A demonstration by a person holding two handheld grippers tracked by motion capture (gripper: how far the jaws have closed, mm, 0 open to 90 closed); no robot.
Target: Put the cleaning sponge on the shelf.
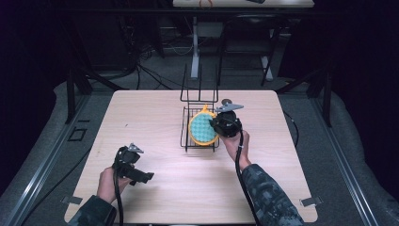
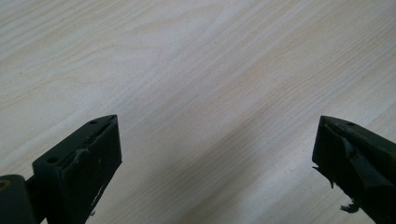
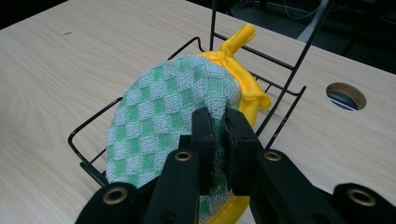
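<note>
**Clerk:** Read me the items, largest first.

**Operator:** Item one, the tabletop (image 1: pixel 155 122): pale wood grain, bare apart from what follows. It has a round cable hole (image 3: pixel 345 95) near the rack, which I see from the right gripper view.

**Clerk:** Next.

**Operator:** Item two, a black wire rack (image 1: pixel 200 101), standing near the far middle of the tabletop, with tall uprights at its back and a low basket frame in front.

**Clerk:** And the cloth thing?

**Operator:** Item three, a round potholder (image 3: pixel 163 126): green-and-white checked face, yellow edging, and a yellow hanging loop at the top. It stands on edge inside the rack's basket frame and leans against the wires.

**Clerk:** Grippers?

**Operator:** Item four, my right gripper (image 3: pixel 218 140): jaws nearly together, pinching the potholder's lower edge between the pads. Item five, my left gripper (image 2: pixel 215 154): jaws spread wide with nothing between them, over bare tabletop at the near left, well apart from the rack.

**Clerk:** Status of the job?

**Operator:** I judge it nearly done if the aim is racking the potholder: it sits in the frame already. What is left is opening the right jaws and backing off without tipping it. If it is being taken out, the lift has not begun.
</note>
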